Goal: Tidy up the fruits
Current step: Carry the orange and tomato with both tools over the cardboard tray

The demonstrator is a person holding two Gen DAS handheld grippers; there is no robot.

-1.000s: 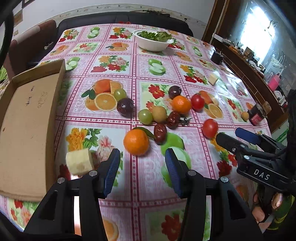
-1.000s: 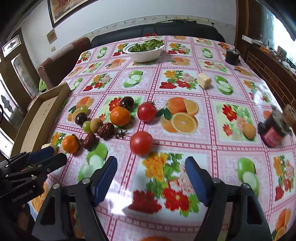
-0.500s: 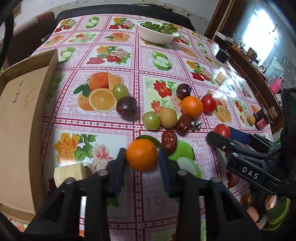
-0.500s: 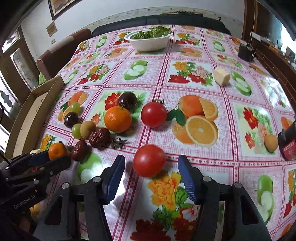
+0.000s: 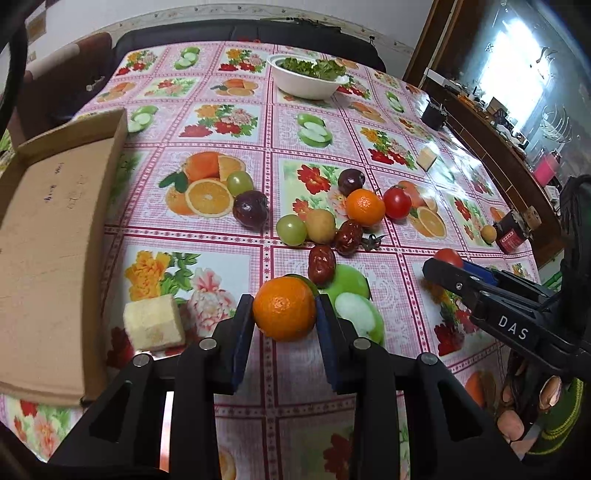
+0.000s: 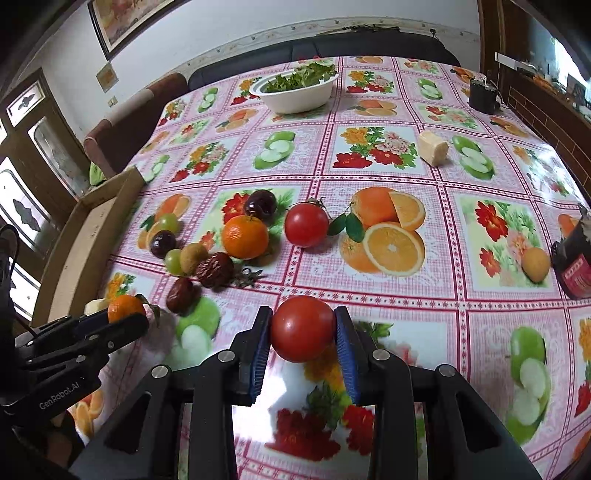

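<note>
- Dining table with a pink fruit-print tablecloth (image 5: 229,74), dark sofa at the far end, white salad bowl (image 5: 306,83) up there too.
- Left gripper (image 5: 284,314) is clamped on an orange (image 5: 284,308) at the near edge, cardboard box (image 5: 48,229) to its left.
- Right gripper (image 6: 303,332) is squeezing a tomato (image 6: 303,328).
- Only the right view shows the wall painting (image 6: 122,18) and the door on the left.

We are in a home dining room, our table under a fruit-printed oilcloth (image 6: 388,147), a dark sofa (image 6: 369,46) behind it, a framed painting (image 6: 110,18) on the wall, a bowl of greens (image 6: 295,92).
</note>
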